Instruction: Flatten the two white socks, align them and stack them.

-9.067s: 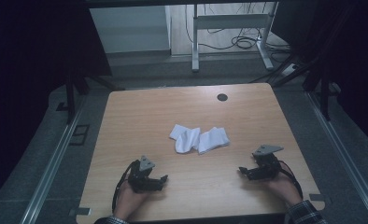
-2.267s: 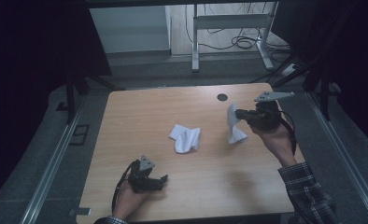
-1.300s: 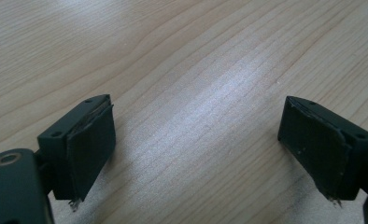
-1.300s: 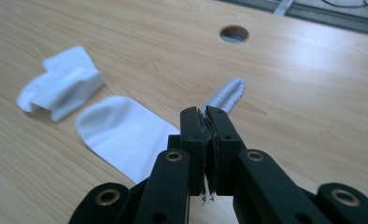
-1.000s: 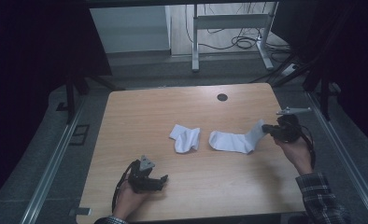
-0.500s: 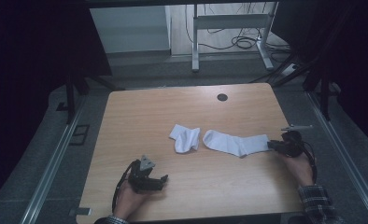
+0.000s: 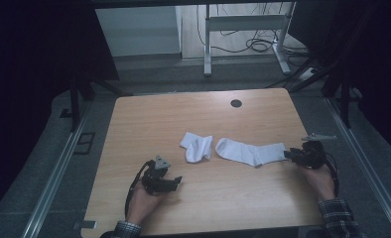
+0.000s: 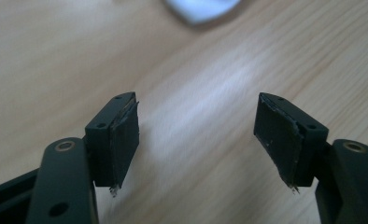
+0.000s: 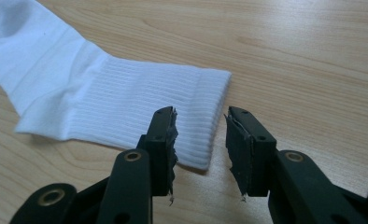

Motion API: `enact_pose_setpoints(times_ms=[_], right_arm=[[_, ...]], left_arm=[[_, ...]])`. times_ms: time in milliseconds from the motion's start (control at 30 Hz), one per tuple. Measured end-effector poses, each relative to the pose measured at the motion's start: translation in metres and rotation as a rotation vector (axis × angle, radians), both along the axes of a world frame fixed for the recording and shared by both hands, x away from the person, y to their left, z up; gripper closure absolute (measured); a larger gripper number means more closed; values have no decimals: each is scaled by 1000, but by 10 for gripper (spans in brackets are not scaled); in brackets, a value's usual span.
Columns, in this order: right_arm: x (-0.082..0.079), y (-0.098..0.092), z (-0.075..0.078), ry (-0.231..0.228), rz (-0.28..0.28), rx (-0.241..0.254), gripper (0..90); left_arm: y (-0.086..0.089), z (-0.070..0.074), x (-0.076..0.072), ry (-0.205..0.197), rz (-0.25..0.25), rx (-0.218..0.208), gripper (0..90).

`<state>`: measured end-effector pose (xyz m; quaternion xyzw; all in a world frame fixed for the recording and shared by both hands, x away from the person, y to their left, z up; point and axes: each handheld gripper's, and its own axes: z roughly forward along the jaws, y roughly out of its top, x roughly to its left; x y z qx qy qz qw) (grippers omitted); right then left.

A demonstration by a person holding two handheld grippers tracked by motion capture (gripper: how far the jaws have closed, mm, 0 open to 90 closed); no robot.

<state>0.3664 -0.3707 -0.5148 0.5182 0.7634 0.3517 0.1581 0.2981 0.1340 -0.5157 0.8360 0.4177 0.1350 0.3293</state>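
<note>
Two white socks lie on the wooden table [image 7: 149, 114]. One sock [image 7: 197, 147] is bunched at the centre. The other sock [image 7: 250, 151] is stretched flat to its right, cuff toward the right edge. My right gripper [image 7: 289, 153] sits at that cuff. In the right gripper view, the gripper [image 9: 201, 126] is open a little, its jaws on either side of the ribbed cuff [image 9: 140, 102], which rests flat on the wood. My left gripper [image 7: 176, 182] rests near the front left, pointing right. In its own view it [image 8: 198, 121] is wide open over bare wood, a bit of white sock [image 8: 201, 7] ahead.
A black round cable hole [image 7: 236, 103] sits near the table's far edge. Beyond the table stand a white desk frame [image 7: 243, 29] and floor cables. Metal rails run along both sides. A hand holds each gripper at the front edge.
The right gripper lifted one sock off the pile, carried it right and laid it out flat. Its jaws now stand apart at the cuff. The left gripper has stayed put.
</note>
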Motion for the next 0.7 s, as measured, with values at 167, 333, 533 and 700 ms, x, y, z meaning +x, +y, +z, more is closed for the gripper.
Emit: enact_pose_setpoints(times_ms=[167, 333, 533, 700], right_arm=[[-2, -1, 2, -7, 2, 15, 632], [-4, -3, 2, -10, -3, 13, 659], [-4, -2, 1, -15, 7, -17, 674], [-4, 0, 2, -24, 5, -18, 691]], left_arm=[[-25, 15, 16, -43, -53, -13, 342], [-53, 25, 33, -68, -108, 11, 416], [-80, 28, 52, -95, -125, 18, 490], [-100, 27, 66, -116, -141, 16, 545]])
